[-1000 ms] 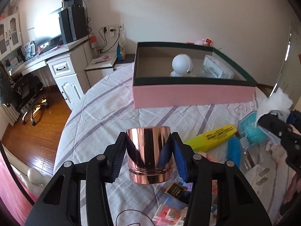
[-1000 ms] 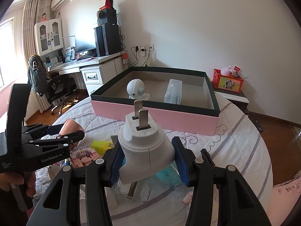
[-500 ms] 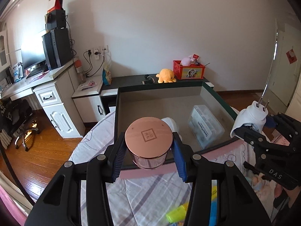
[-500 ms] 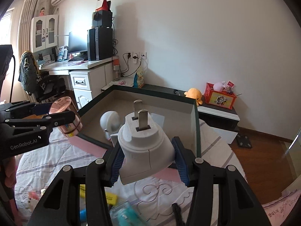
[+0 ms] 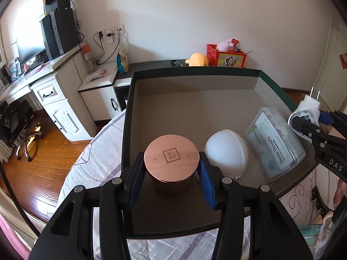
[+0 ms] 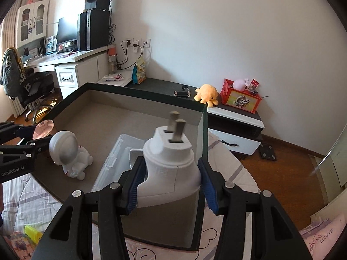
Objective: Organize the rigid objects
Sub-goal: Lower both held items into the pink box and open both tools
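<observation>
My left gripper [image 5: 171,176] is shut on a rose-gold round tin [image 5: 171,162] and holds it inside the dark-rimmed box [image 5: 195,71], near its front left. A white astronaut figure [image 5: 226,152] and a clear dental flosser case [image 5: 274,145] lie in the box to the right of the tin. My right gripper [image 6: 171,181] is shut on a white plug adapter [image 6: 170,162] with its prongs up, above the box's right part. The right gripper with the adapter shows in the left wrist view [image 5: 308,114]. The astronaut [image 6: 69,151] and the case [image 6: 115,160] also show in the right wrist view.
The box [image 6: 143,93] sits on a bed with a striped sheet [image 5: 102,151]. A yellow highlighter [image 6: 32,234] lies on the sheet at the lower left. A white desk [image 5: 54,86], a nightstand with a plush toy [image 6: 206,93] and a red toy box [image 6: 240,98] stand behind.
Both grippers moved forward over the box. The left one lowered the tin into the box beside the astronaut; the right one carried the adapter above the flosser case.
</observation>
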Tool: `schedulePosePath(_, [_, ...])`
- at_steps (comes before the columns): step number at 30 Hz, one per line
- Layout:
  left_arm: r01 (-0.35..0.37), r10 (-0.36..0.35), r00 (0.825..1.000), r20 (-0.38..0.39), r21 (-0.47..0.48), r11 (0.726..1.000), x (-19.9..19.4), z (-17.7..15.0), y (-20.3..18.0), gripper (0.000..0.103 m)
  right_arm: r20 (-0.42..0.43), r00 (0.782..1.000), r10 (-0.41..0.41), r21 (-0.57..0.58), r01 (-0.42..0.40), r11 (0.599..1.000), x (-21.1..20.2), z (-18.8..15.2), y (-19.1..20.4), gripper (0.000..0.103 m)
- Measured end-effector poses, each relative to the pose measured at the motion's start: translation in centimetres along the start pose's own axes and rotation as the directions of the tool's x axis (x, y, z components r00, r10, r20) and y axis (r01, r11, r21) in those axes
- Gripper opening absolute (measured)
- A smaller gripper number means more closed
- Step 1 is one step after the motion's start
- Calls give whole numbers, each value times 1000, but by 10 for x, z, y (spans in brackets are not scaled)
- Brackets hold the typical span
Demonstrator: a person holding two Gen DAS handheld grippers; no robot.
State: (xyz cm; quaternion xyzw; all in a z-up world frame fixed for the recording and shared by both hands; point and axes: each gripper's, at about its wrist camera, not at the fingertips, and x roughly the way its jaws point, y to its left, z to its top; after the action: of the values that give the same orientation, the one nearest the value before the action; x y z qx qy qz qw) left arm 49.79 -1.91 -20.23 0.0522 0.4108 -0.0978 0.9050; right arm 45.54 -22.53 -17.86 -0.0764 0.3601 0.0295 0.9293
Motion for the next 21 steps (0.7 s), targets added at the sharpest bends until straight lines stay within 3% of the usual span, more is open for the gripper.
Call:
schedulePosePath(3, [-12,12,1000,16,11,1000,-3,-1,-3,51,-40,999,29,30,-28,999,11,-3,-6,49])
schedulePosePath(5, [-30,30,999,29,16,999,-7,-2,-5,66,-51,997,54,29,-53,998,14,-6,-5,49])
schedulePosePath(8, [-11,10,999,47,11,1000,-16,-3,-4,74,-72,996,50,11,-49,999,18,-7,0,49])
schedulePosePath(12, [-50,49,994,103,10,999,-43,-8,-6,93,-35,998,58,33,-57,998,1,-5,-2,49])
schedulePosePath(14, [-64,62,988,141,7,998,-63,-12,-6,93,7,998,55,42,-55,998,-19,-4,-1,50])
schedulePosePath(17, [-74,75,975,210,-12,997,-102,-21,-6,101,71,996,58,55,-62,997,-56,-4,1,66])
schedulePosePath(18, [-82,85,967,239,-21,996,-117,-27,-7,103,94,994,48,61,-54,997,-71,-6,3,81])
schedulePosePath(21, [-109,120,936,330,-50,993,-163,-47,-10,103,180,982,50,77,-65,995,-120,-15,10,84])
